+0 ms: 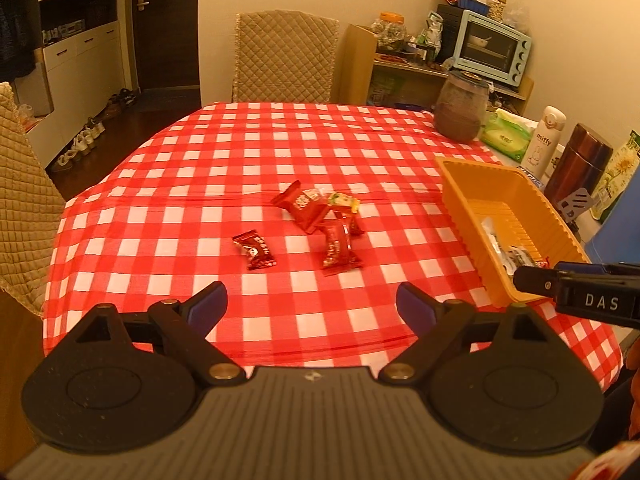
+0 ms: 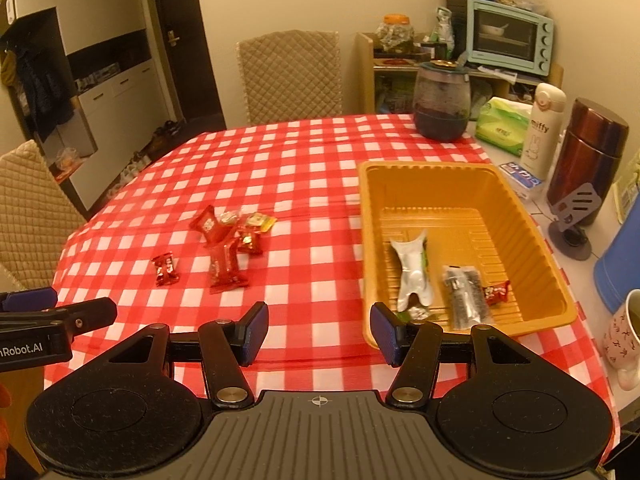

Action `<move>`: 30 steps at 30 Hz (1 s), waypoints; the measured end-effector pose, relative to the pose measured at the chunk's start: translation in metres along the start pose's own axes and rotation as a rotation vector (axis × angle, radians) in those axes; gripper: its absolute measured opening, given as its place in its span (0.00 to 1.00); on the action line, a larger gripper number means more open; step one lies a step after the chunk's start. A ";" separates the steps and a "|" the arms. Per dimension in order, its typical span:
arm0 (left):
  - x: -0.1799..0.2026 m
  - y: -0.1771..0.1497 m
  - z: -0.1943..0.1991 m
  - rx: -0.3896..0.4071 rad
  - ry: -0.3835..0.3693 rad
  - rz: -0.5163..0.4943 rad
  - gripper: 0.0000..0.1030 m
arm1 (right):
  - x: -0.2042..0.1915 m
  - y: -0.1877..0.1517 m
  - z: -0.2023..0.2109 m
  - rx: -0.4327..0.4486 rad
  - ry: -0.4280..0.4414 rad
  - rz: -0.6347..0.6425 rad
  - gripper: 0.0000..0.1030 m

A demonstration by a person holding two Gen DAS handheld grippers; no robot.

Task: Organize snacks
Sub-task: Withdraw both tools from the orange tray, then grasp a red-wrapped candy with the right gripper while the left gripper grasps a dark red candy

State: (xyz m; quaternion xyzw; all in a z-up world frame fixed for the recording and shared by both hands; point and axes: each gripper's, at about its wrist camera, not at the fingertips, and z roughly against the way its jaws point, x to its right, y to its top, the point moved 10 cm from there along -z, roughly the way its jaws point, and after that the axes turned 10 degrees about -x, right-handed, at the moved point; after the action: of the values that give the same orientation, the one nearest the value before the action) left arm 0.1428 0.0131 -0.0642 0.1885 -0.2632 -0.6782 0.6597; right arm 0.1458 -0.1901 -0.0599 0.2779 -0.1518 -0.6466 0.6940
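Left gripper [image 1: 312, 304] hung wide open and empty over the near edge of the tabletop [image 1: 280, 148]; I saw red snack packets [image 1: 316, 216] clustered mid-table, "DAS" on the neighbouring gripper and "miffy" on a bottle [image 1: 545, 136]. Right gripper [image 2: 319, 332] stood part open, empty, beside the orange tray [image 2: 552, 280] holding three packets. Overlapping wrappers risked a double pick.

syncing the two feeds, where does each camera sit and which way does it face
Left wrist: on the left hand-held gripper, angled down at the red snacks; its open fingers show, the right one's tip at the edge.
Right wrist: on the right hand-held gripper, facing the tray; fingers apart, empty.
Shared: snacks, tray, jar, chair.
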 end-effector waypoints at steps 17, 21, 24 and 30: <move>-0.026 0.008 -0.013 0.068 0.066 -0.010 0.88 | -0.019 0.006 -0.024 -0.011 0.026 0.024 0.55; -0.029 0.007 -0.025 0.034 0.067 -0.015 0.88 | -0.026 0.008 -0.032 -0.009 0.042 0.031 0.55; -0.035 0.008 -0.038 0.005 0.063 -0.001 0.87 | -0.031 0.011 -0.040 -0.008 0.052 0.036 0.55; -0.049 0.012 -0.067 -0.017 0.081 0.015 0.84 | -0.042 0.019 -0.065 -0.015 0.067 0.054 0.55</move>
State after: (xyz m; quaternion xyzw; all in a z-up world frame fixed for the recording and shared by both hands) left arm 0.1954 0.0551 -0.1142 0.2083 -0.2321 -0.6674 0.6763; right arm 0.1934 -0.1359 -0.0947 0.2902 -0.1310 -0.6190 0.7180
